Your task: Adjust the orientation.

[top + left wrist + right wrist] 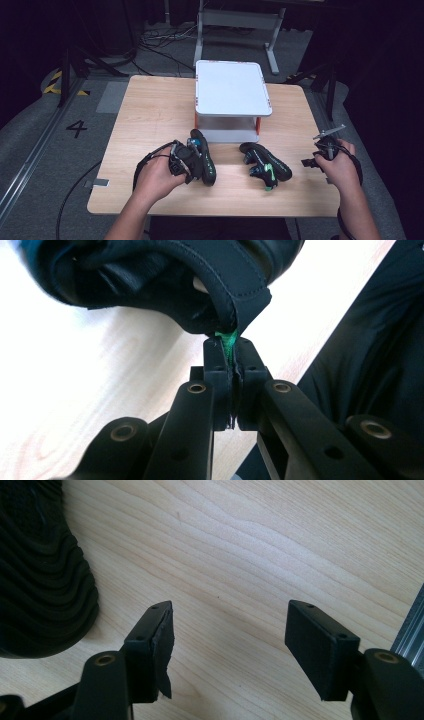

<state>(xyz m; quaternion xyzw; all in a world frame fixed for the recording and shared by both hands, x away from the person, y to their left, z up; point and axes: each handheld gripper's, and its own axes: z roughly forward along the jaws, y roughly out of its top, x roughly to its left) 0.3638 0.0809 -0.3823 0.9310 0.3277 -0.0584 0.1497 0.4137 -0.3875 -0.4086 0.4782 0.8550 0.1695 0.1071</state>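
Before the white stand (pixel 233 88), my left gripper (pixel 229 352) pinches the green tab (pixel 227 340) of one black shoe (pixel 202 157); my right gripper (pixel 227 630) hangs open, right of the other shoe (pixel 266 165).

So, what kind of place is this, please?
Probably a lab or studio for recording handling tasks: a wooden table stands on grey floor with a painted number 4, loose cables behind it, and dark surroundings.
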